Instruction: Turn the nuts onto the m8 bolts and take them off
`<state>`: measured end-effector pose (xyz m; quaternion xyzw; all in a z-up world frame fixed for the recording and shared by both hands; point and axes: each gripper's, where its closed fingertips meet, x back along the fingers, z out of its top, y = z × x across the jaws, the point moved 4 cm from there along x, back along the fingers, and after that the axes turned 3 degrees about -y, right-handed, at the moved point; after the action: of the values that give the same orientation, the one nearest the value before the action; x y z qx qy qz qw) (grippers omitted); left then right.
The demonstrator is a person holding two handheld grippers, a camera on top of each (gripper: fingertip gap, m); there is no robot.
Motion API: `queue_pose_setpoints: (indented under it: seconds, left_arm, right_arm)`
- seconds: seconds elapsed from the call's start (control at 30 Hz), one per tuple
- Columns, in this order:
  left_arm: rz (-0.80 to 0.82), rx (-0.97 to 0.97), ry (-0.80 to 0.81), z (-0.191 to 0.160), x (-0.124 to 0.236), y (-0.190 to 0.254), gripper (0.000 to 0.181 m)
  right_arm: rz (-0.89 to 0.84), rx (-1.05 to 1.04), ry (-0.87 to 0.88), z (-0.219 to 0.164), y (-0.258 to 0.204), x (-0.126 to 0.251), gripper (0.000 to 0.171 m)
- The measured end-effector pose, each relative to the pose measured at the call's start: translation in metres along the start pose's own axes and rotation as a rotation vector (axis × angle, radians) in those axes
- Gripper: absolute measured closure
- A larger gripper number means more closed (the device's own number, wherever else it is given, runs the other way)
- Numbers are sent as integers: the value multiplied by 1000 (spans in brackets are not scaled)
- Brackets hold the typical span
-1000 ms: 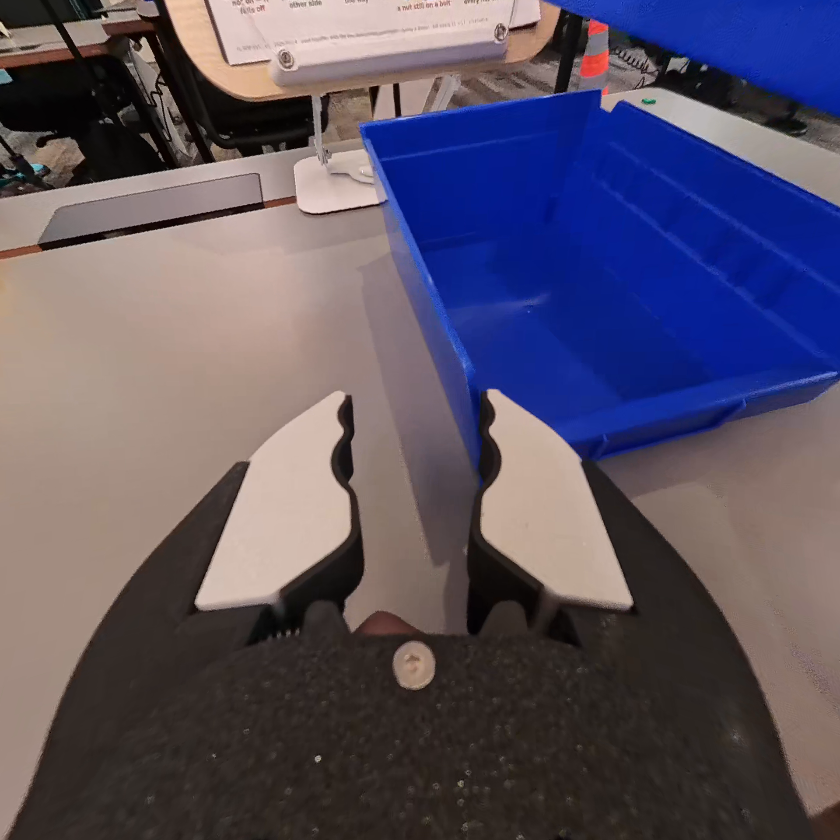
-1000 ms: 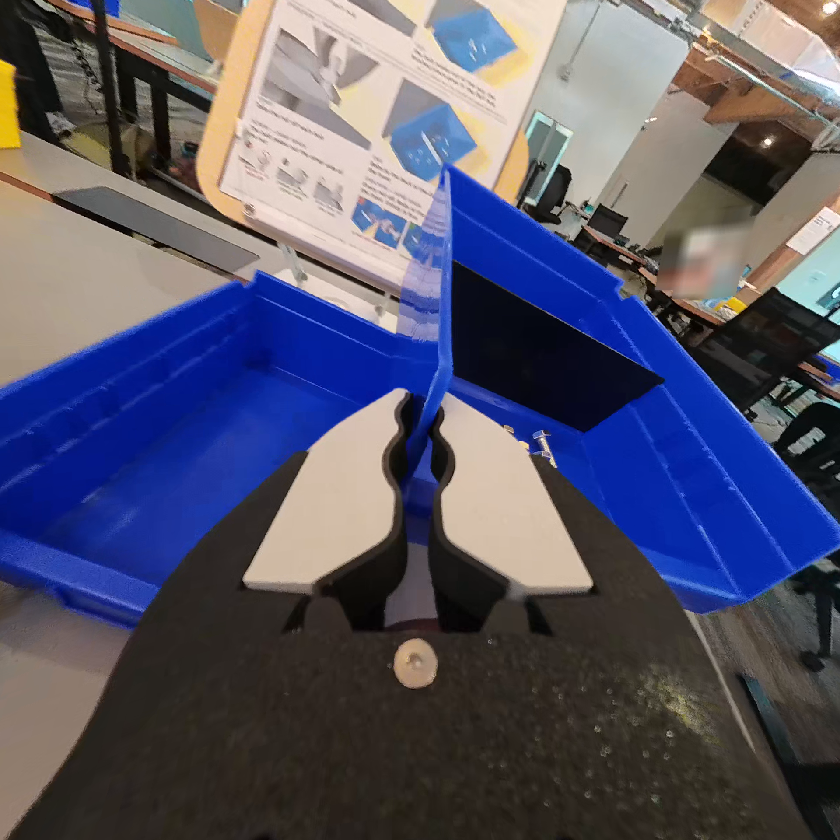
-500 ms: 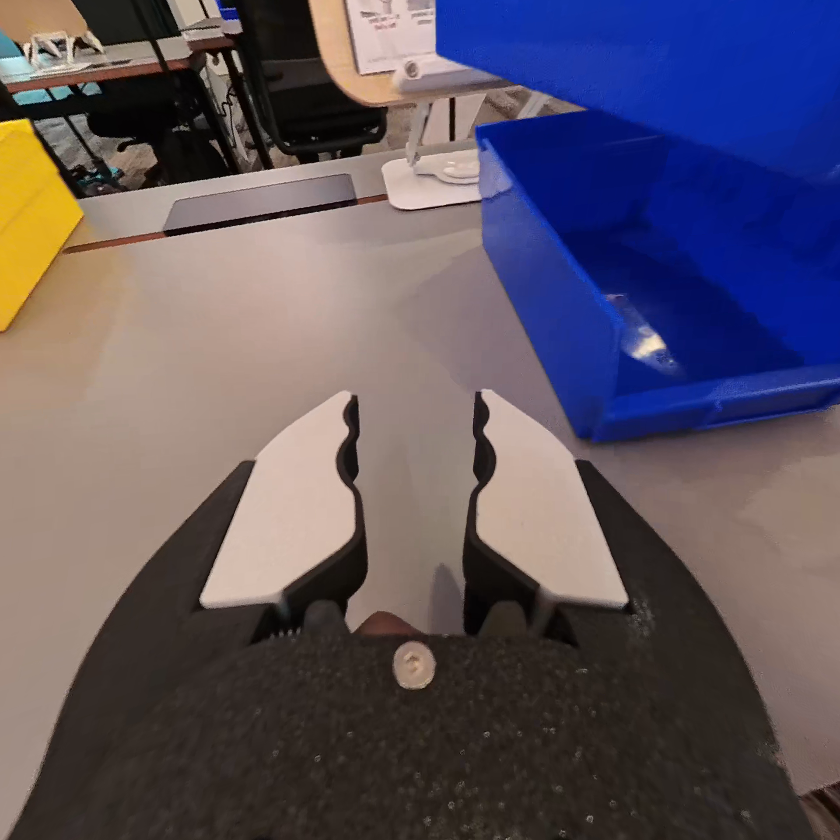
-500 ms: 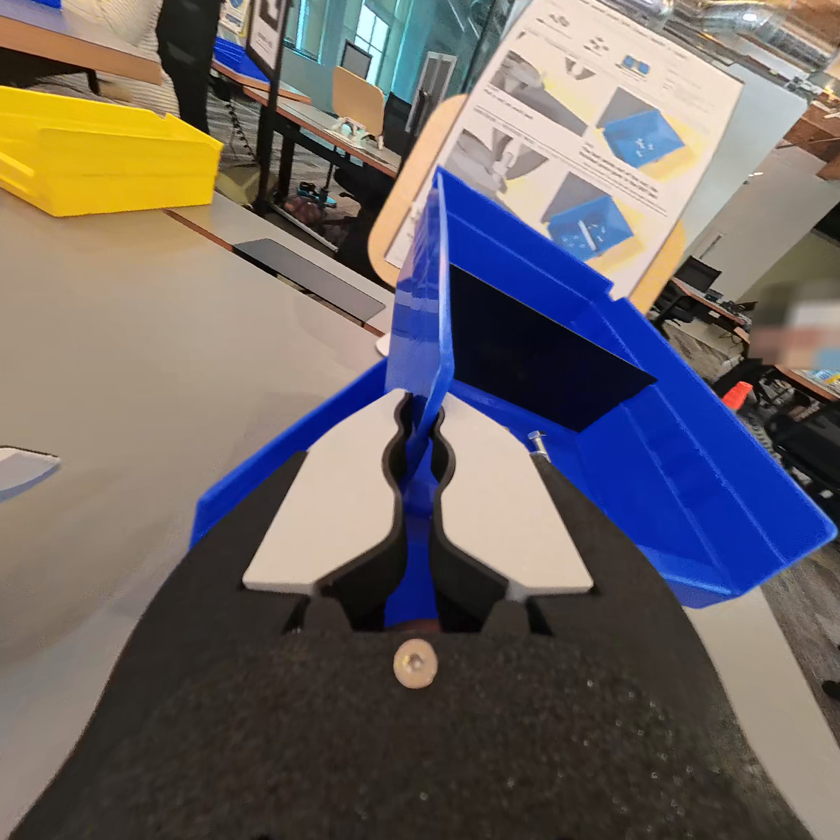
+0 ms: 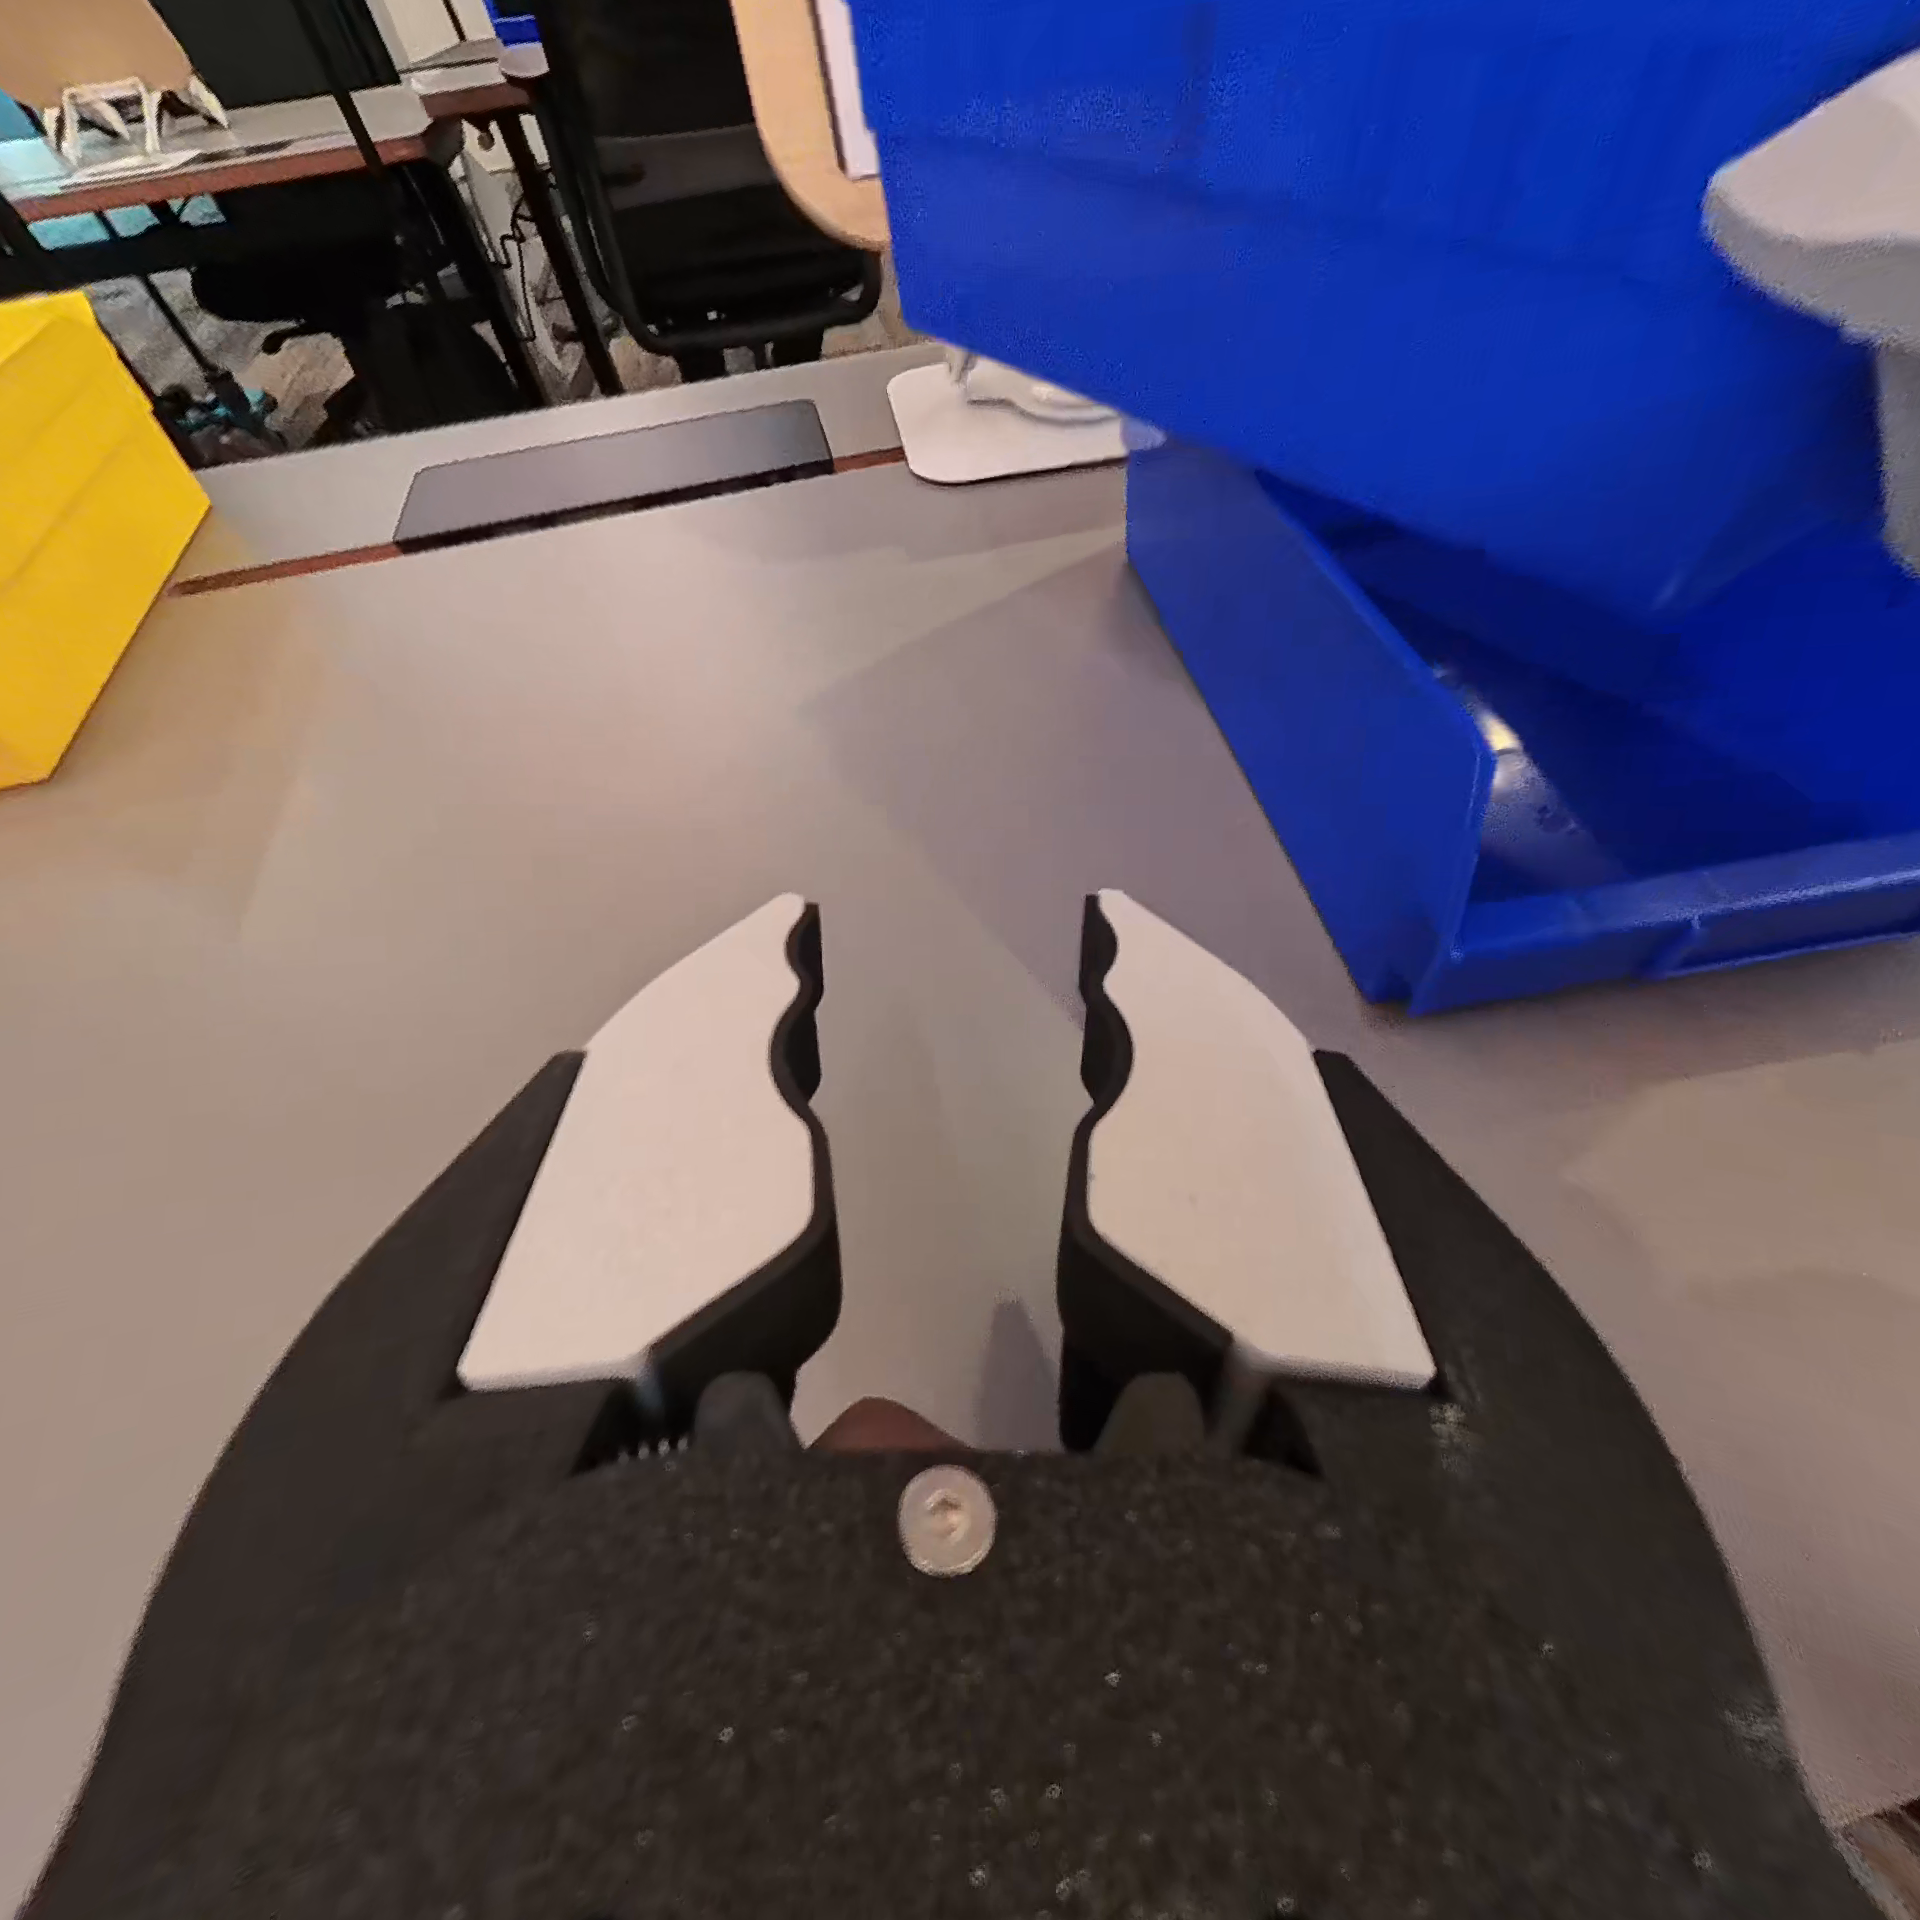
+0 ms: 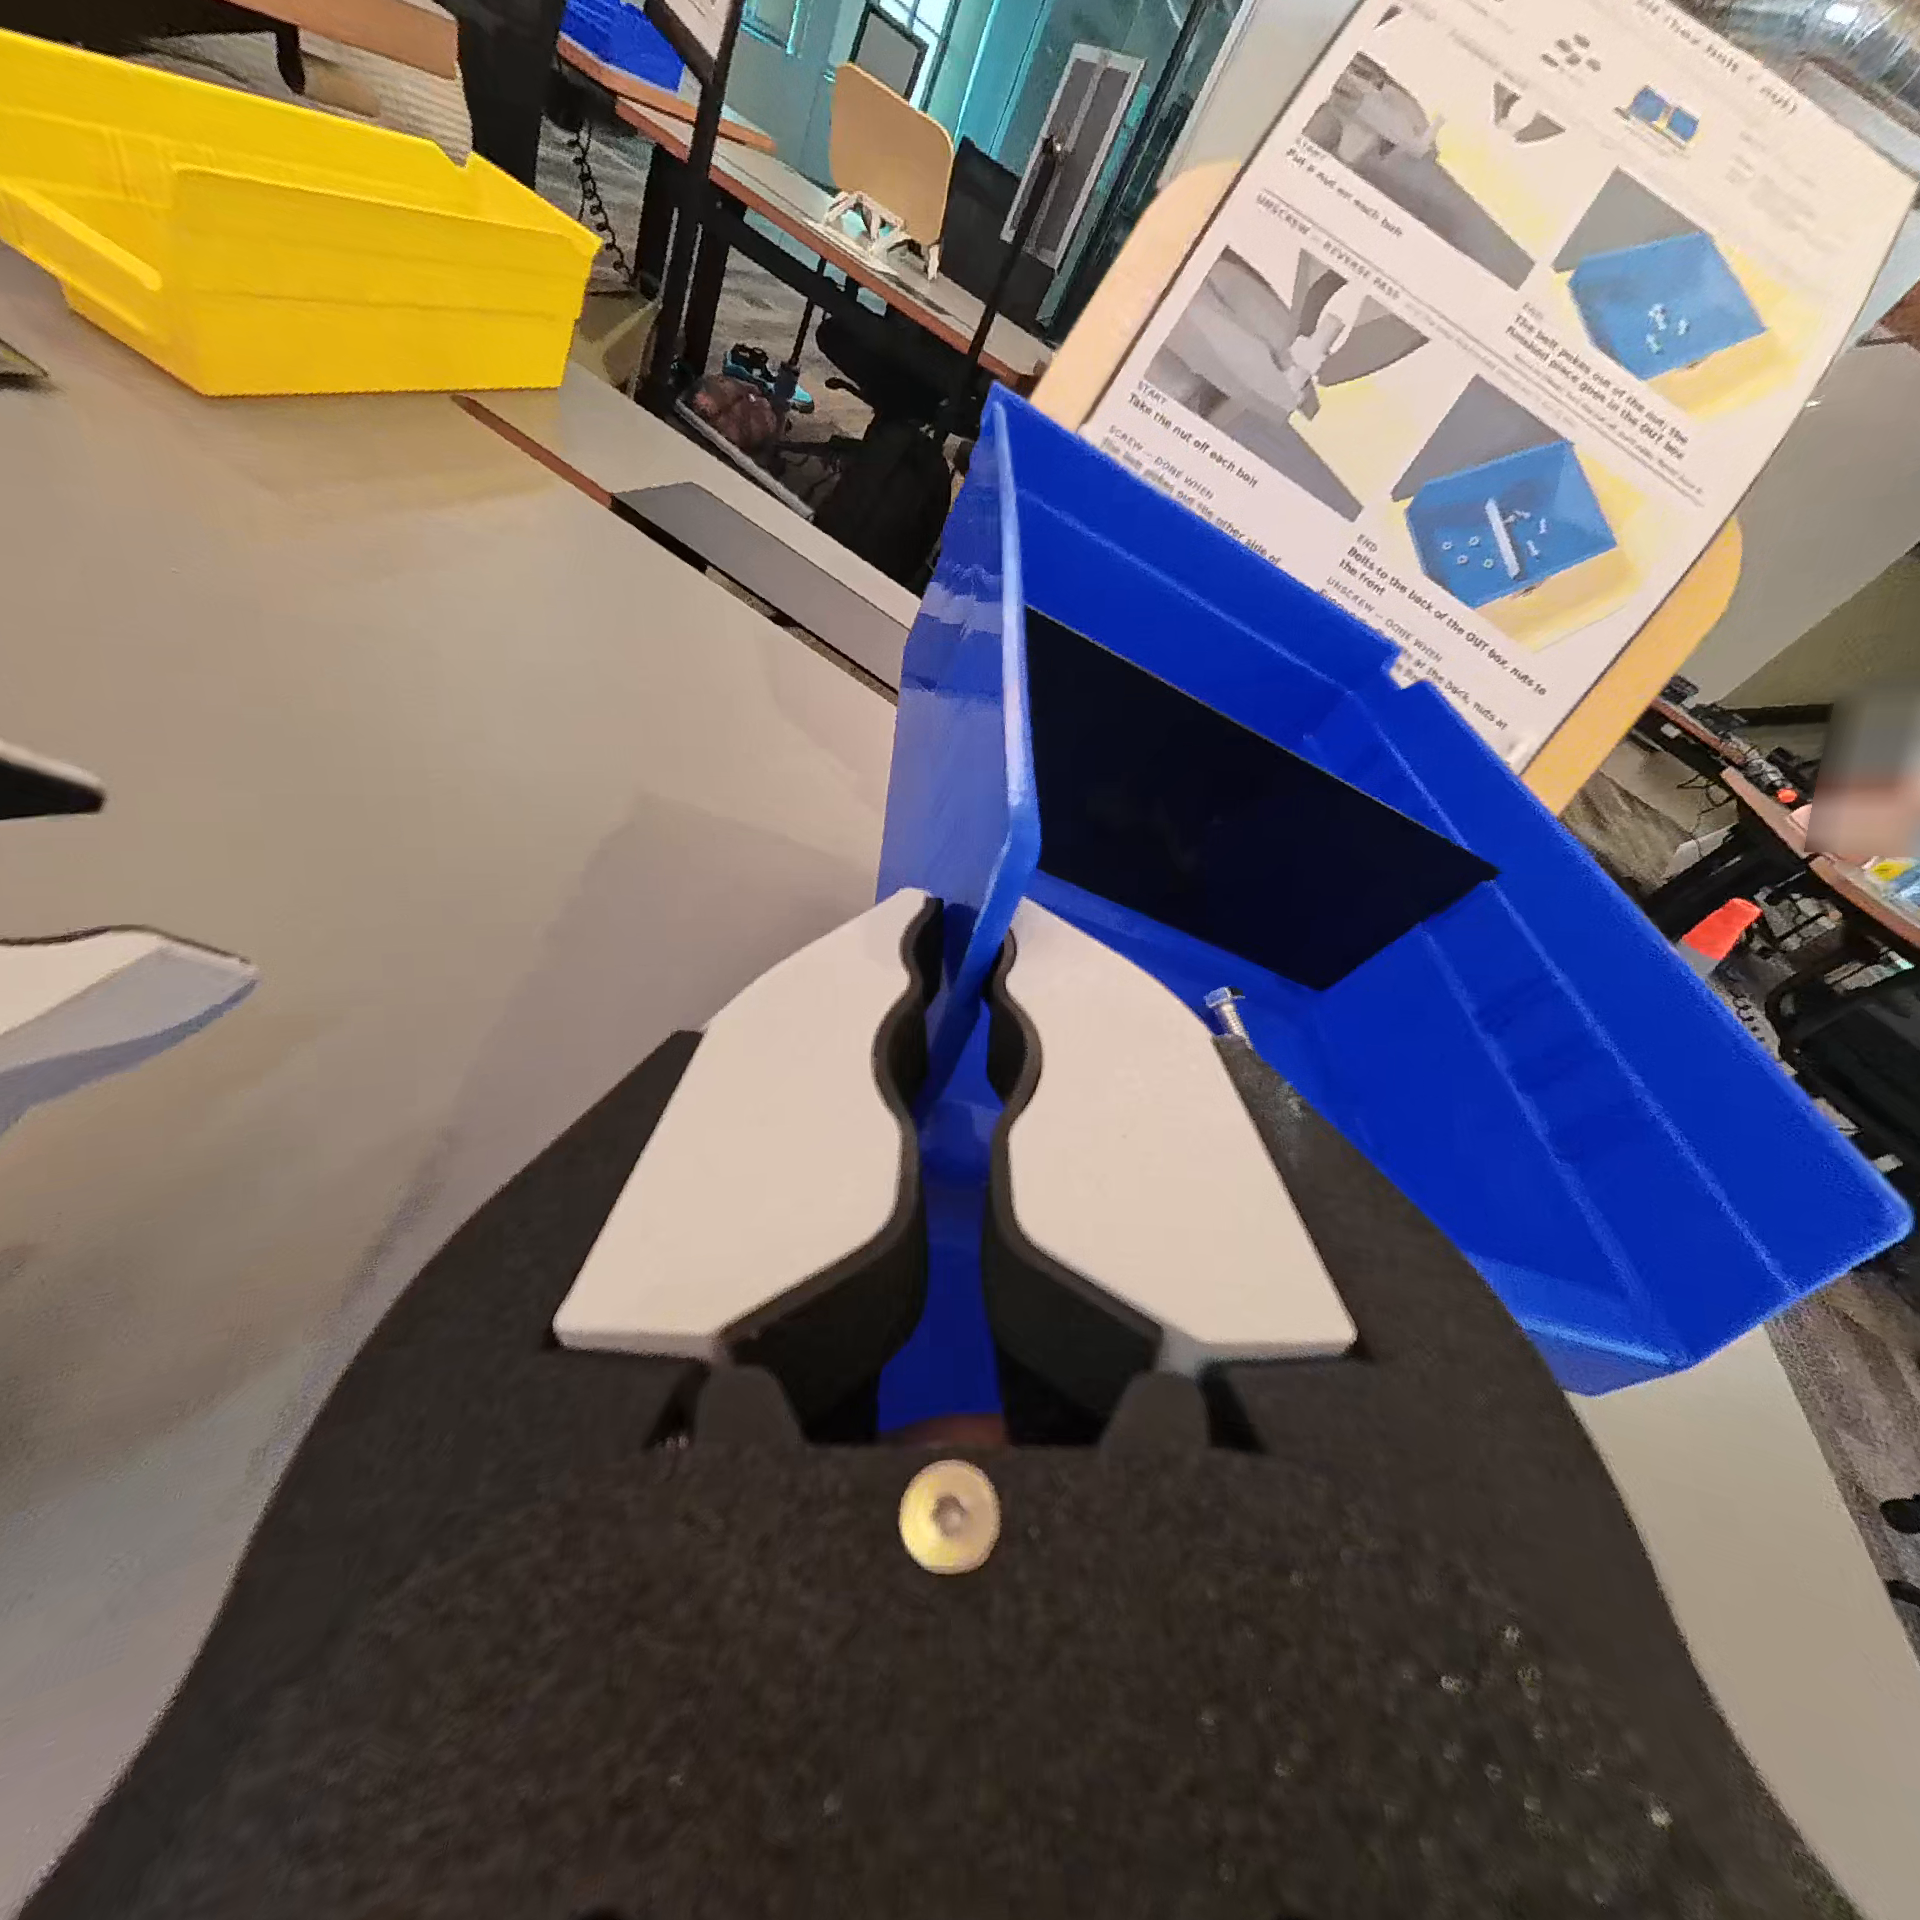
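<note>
While the left gripper (image 5: 948, 935) hung empty over the grey worktop (image 5: 520, 831), its fingers (image 5: 675, 1143) spread wide, the right gripper (image 6: 961, 940) pinched the side wall of a tilted blue bin (image 6: 1507, 1039). One small bolt (image 6: 1226, 1008) lay inside, just right of the fingers; no nuts showed. Being steel, it probably handled stiff, light and slippery, best gripped across the shank.

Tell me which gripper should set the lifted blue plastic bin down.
Right. The right gripper is shut on the lifted blue plastic bin by its wall; the left gripper hangs open over the grey table, holding nothing.
</note>
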<state>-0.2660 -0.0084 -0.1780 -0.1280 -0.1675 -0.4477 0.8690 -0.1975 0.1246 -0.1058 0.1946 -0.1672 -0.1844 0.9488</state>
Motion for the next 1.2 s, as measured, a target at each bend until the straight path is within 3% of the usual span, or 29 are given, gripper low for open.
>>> queue_pose_setpoints:
  seconds: [0.4,0.63,0.8,0.9,1.07,1.2]
  left_arm:
    - [-275,142,84,103,-12,20,133]
    - [-353,160,67,126,-23,53,129]
    - [-309,117,82,126,-23,60,128]
    - [-258,111,93,113,-16,51,128]
    - [-163,49,91,60,-11,41,128]
    - [-187,40,85,31,-7,68,127]
  right_arm:
    - [-28,86,-16,-1,-9,-5,160]
    - [31,48,36,-2,-11,2,145]
    - [75,30,50,-3,-5,3,159]
    - [134,0,63,0,-6,6,154]
    - [403,-213,93,6,-3,13,142]
    - [562,-310,73,11,-2,13,134]
